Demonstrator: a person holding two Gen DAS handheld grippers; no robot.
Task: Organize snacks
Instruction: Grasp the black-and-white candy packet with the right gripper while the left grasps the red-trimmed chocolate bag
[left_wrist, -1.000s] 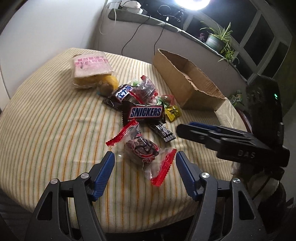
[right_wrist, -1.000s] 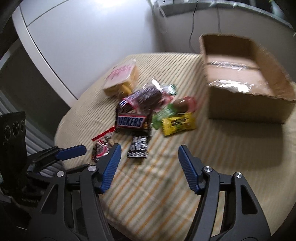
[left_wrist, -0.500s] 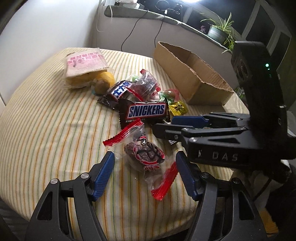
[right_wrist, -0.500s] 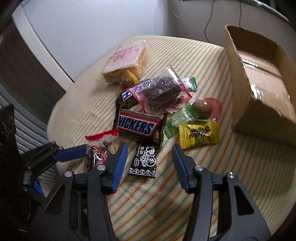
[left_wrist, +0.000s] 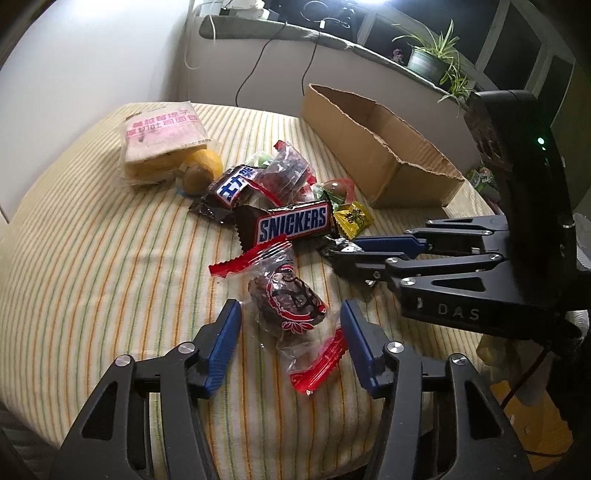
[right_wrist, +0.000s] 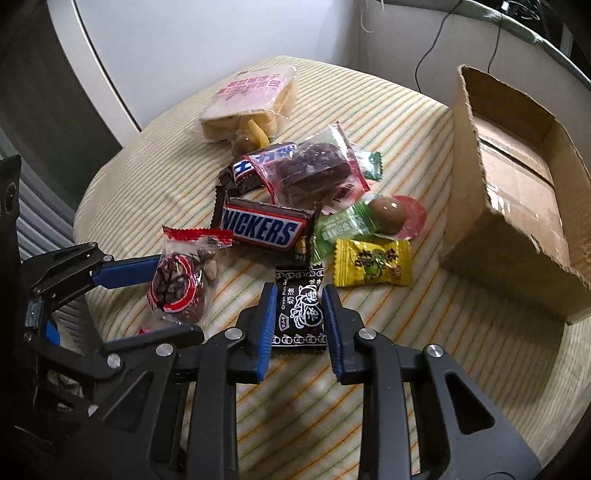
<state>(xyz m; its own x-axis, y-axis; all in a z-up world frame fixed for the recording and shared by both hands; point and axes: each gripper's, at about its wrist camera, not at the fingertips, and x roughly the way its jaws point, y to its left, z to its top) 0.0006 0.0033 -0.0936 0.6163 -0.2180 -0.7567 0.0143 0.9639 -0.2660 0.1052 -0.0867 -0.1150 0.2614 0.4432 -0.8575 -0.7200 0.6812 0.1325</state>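
The right tool (right_wrist: 297, 314) is closing its blue pads on either side of a black plum candy (right_wrist: 299, 314) that lies flat on the striped surface (right_wrist: 424, 350); the pads stand right at the wrapper's edges, and whether they already press it cannot be told. The left tool (left_wrist: 290, 341) is also closing, its pads spread either side of a clear date packet (left_wrist: 286, 297) with red crimped ends, not touching it. That packet lies just left of the black candy.

Beyond them, a Snickers bar (left_wrist: 291, 223) lies just beside the packet's upper red end. To its right are a yellow candy (right_wrist: 373, 267), a green candy (right_wrist: 341, 229) and a brown ball in a red wrapper (right_wrist: 393, 216). Behind the bar sit a second chocolate bar (left_wrist: 231, 186) and a clear pack of dark pieces (right_wrist: 314, 170), overlapping. Farther back is a pink-labelled bread bag (left_wrist: 162, 140), touching a small round brown snack (left_wrist: 194, 179).

An open, empty cardboard box (left_wrist: 380, 147) stands to the right of the pile, apart from it.
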